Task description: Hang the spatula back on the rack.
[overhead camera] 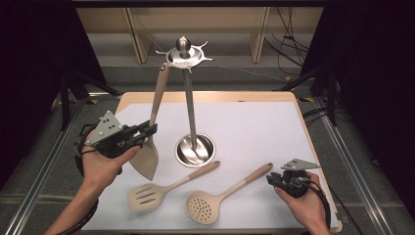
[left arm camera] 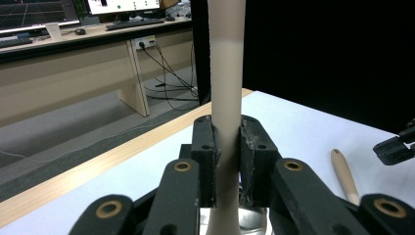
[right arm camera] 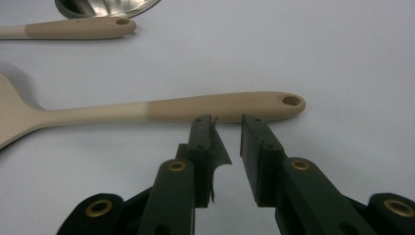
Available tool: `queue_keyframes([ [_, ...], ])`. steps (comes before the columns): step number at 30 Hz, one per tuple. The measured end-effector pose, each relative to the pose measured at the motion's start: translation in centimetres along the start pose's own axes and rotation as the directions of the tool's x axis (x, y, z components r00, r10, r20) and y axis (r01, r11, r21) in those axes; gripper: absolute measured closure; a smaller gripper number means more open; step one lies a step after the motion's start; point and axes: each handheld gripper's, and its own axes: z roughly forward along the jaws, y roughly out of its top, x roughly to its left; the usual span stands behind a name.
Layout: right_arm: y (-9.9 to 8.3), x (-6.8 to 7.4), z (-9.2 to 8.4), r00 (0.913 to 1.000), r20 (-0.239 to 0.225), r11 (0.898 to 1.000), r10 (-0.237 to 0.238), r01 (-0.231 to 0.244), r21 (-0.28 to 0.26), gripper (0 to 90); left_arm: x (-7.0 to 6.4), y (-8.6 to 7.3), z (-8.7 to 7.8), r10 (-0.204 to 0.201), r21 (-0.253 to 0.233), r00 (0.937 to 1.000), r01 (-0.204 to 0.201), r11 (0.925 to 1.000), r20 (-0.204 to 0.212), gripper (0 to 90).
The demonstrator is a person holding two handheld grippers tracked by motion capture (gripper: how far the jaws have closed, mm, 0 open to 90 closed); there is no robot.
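Beige spatula point(overhead camera: 150, 147) stands upright at centre left of the high view, its handle clamped between the pads of my left gripper point(overhead camera: 147, 131). Lower right, my right gripper point(right arm camera: 227, 122) gapes empty just short of the skimmer's point(right arm camera: 147, 111) handle.
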Motion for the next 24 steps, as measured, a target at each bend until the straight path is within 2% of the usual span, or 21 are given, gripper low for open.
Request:
queue_keyframes([
  [4, 0.0, 0.0, 0.0, 1.0, -0.001, 1.0, 0.003, -0.003, -0.003, 74.6, 0.0, -0.1, 0.5, 0.001, 0.005, 1.0, -0.001, 1.0, 0.0, 77.8],
  [5, -0.1, 0.0, 0.0, 0.9998, -0.005, 1.0, 0.018, -0.018, 0.001, 74.3, 0.0, -0.1, 0.8, 0.0, 0.008, 1.0, 0.0, 1.0, -0.001, 77.8],
  [7, -0.2, -0.4, 0.2, 0.9994, -0.002, 0.999, -0.036, 0.036, -0.021, 74.1, 0.0, -0.2, 1.0, -0.001, 0.009, 1.0, 0.001, 1.0, -0.001, 77.7],
  [8, -0.2, -0.4, 0.2, 0.9996, 0.0, 0.999, -0.029, 0.029, -0.018, 74.1, 0.0, -0.2, 1.2, -0.005, 0.009, 1.0, 0.005, 0.9999, -0.001, 77.6],
  [9, -0.2, -0.1, 0.1, 0.9997, -0.012, 1.0, 0.022, -0.022, 0.0, 73.9, 0.0, -0.2, 1.3, -0.005, 0.011, 1.0, 0.005, 0.9999, 0.001, 77.6],
  [10, -0.2, -0.3, 0.1, 1.0, -0.007, 1.0, -0.001, 0.001, -0.012, 73.8, 0.0, -0.2, 1.3, -0.005, 0.011, 1.0, 0.005, 0.9999, 0.001, 77.6],
  [11, -0.2, -0.3, 0.1, 1.0, -0.007, 1.0, -0.001, 0.001, -0.012, 73.8, 0.0, -0.2, 1.5, -0.006, 0.013, 1.0, 0.006, 0.9999, 0.001, 77.6],
  [12, -0.3, -0.2, 0.0, 0.9998, -0.007, 1.0, 0.02, -0.02, -0.001, 73.6, -0.1, -0.2, 1.7, -0.005, 0.018, 1.0, 0.005, 0.9998, 0.001, 77.5],
  [13, -0.3, -0.5, 0.1, 0.9999, -0.004, 1.0, -0.012, 0.011, -0.013, 73.5, -0.1, -0.2, 1.7, -0.005, 0.018, 1.0, 0.005, 0.9998, 0.001, 77.5],
  [14, -0.3, -0.5, 0.1, 0.9998, -0.021, 1.0, 0.007, -0.007, -0.014, 73.4, -0.1, -0.1, 1.8, -0.005, 0.021, 1.0, 0.005, 0.9998, 0.001, 77.5],
  [15, -0.4, -0.5, 0.0, 1.0, -0.005, 1.0, 0.003, -0.003, -0.016, 73.3, -0.1, -0.1, 2.0, -0.006, 0.024, 1.0, 0.006, 0.9997, 0.004, 77.4],
  [16, -0.4, -0.4, 0.0, 0.9998, -0.007, 1.0, 0.019, -0.019, -0.006, 73.3, -0.1, -0.1, 2.0, -0.006, 0.024, 1.0, 0.006, 0.9997, 0.004, 77.4],
  [17, -0.5, -0.6, 0.1, 1.0, -0.003, 1.0, -0.003, 0.003, -0.018, 73.1, -0.1, -0.1, 2.2, -0.007, 0.027, 1.0, 0.007, 0.9996, 0.007, 77.4],
  [18, -0.5, -0.6, 0.1, 1.0, -0.003, 1.0, -0.003, 0.003, -0.018, 73.1, -0.1, -0.1, 2.2, -0.007, 0.027, 1.0, 0.007, 0.9996, 0.007, 77.4],
  [19, -0.5, -0.9, 0.2, 0.9994, -0.017, 0.999, -0.03, 0.03, -0.034, 73.1, -0.1, 0.0, 2.3, -0.006, 0.029, 0.9999, 0.006, 0.9996, 0.008, 77.4],
  [20, -0.5, -0.9, 0.2, 0.9994, -0.017, 0.999, -0.03, 0.03, -0.034, 73.1, -0.1, 0.0, 2.3, -0.006, 0.029, 0.9999, 0.006, 0.9996, 0.008, 77.4],
  [21, -0.5, -0.7, 0.0, 0.9998, -0.016, 1.0, 0.006, -0.006, -0.021, 73.0, -0.1, 0.0, 2.4, -0.006, 0.03, 1.0, 0.005, 0.9995, 0.008, 77.4],
  [22, -0.5, -0.7, -0.1, 0.9999, -0.004, 1.0, 0.015, -0.015, -0.011, 73.0, -0.1, 0.0, 2.4, -0.008, 0.028, 0.9999, 0.007, 0.9996, 0.008, 77.4],
  [24, -0.5, -0.8, 0.0, 0.9999, -0.014, 1.0, 0.004, -0.004, -0.03, 72.9, -0.1, 0.0, 2.4, -0.011, 0.029, 0.9999, 0.011, 0.9995, 0.01, 77.3],
])
